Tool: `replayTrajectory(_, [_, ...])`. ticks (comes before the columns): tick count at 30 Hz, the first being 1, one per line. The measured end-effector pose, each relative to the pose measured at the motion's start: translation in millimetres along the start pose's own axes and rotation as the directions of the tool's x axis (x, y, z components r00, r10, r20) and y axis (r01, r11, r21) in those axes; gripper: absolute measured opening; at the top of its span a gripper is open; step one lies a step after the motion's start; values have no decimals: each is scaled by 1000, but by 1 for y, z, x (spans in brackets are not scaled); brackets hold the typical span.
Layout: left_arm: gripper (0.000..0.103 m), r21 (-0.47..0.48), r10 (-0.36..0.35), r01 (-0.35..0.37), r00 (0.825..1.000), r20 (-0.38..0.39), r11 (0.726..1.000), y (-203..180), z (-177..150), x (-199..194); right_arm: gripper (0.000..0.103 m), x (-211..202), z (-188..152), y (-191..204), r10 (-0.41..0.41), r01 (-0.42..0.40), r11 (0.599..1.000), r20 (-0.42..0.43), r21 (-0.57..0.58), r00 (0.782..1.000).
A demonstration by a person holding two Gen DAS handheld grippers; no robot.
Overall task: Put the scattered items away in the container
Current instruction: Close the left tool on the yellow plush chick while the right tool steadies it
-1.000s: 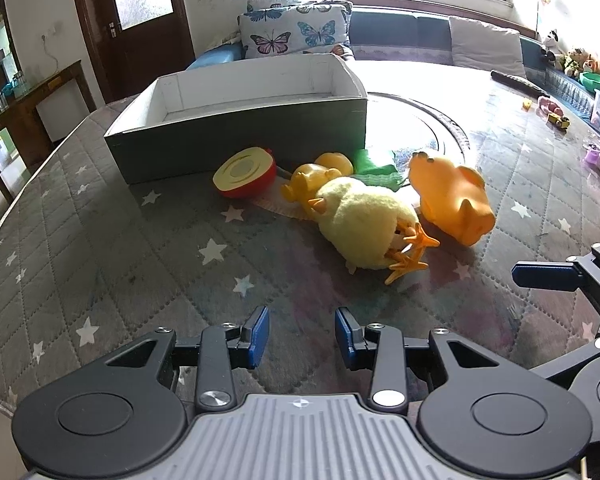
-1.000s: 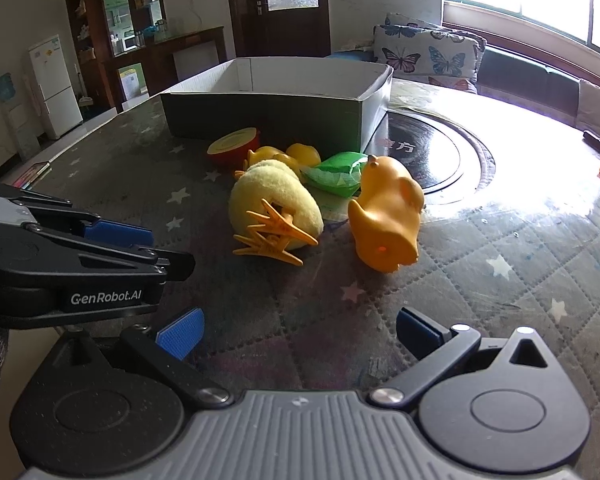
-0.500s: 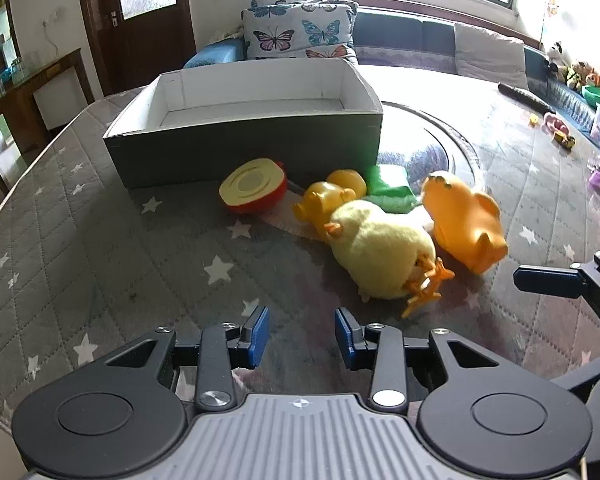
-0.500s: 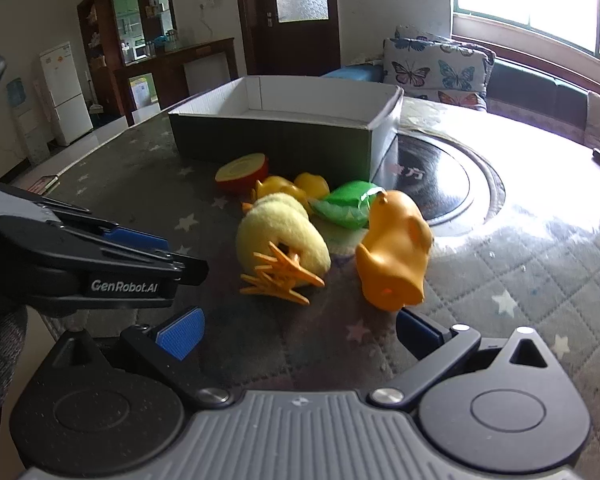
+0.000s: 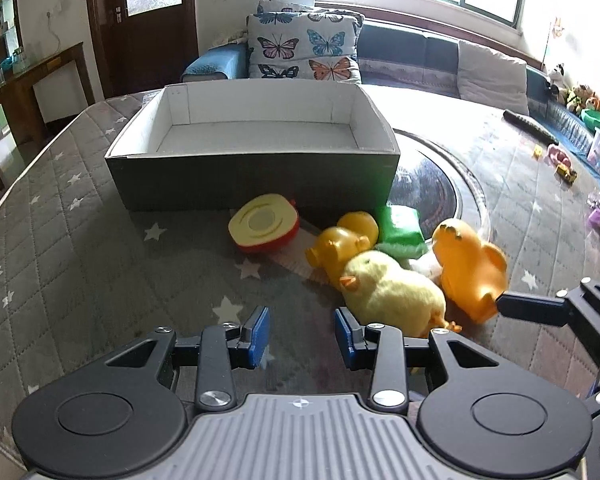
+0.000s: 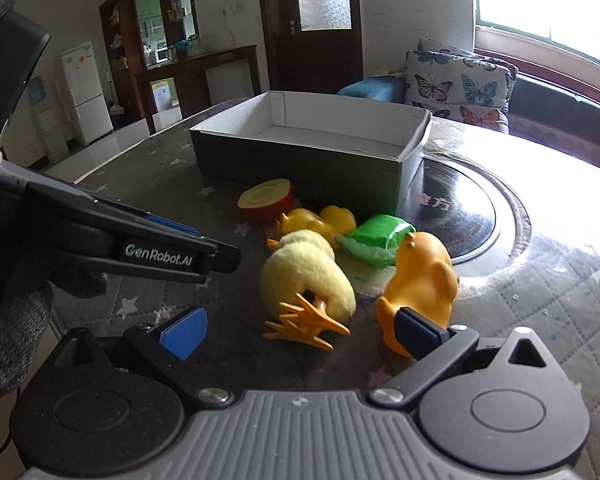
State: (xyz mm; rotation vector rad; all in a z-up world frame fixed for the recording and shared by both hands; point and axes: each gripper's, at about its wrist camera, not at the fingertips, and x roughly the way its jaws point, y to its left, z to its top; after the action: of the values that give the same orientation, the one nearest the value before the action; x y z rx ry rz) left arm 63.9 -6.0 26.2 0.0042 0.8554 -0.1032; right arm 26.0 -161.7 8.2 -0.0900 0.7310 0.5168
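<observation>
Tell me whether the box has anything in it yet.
Empty. The left wrist view shows the box's bare white floor, and all the toys, like the plush chick and orange rubber duck, lie outside on the table.

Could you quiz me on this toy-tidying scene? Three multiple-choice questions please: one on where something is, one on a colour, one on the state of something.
1. Where does the apple half lie?
A. inside the box
B. on the table in front of the box
C. on the sofa

2. What colour is the packet among the toys?
A. green
B. purple
C. white

3. How is the right tool right now?
A. shut on the plush chick
B. open, holding nothing
C. shut on the box wall

Answers:
1 B: it rests against the near wall of the box, whose inside holds no toys.
2 A: it is bright green.
3 B: its pads stand wide apart, with the plush chick ahead, ungripped.
</observation>
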Motion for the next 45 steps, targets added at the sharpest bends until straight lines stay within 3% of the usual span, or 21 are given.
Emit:
replayTrajectory(16, [39, -66, -98, 96, 995, -26, 993, 11, 22, 11, 98, -2, 20, 2, 24, -22, 999, 54, -34, 998])
replayTrajectory(24, [39, -111, -192, 186, 980, -45, 976, 16, 30, 22, 91, 21, 26, 6, 34, -33, 996, 10, -81, 999])
replayTrajectory(29, [39, -203, -287, 266, 955, -79, 942, 24, 34, 34, 82, 34, 23, 10, 18, -20, 994, -27, -109, 999])
replayTrajectory(38, [39, -355, -390, 337, 917, -88, 872, 41, 33, 52, 63, 43, 19, 3, -9, 3, 995, -56, -105, 998])
replayTrajectory(45, [40, -418, -424, 355, 902, -82, 836, 45, 36, 63, 55, 46, 18, -3, -24, 18, 995, -66, -99, 998])
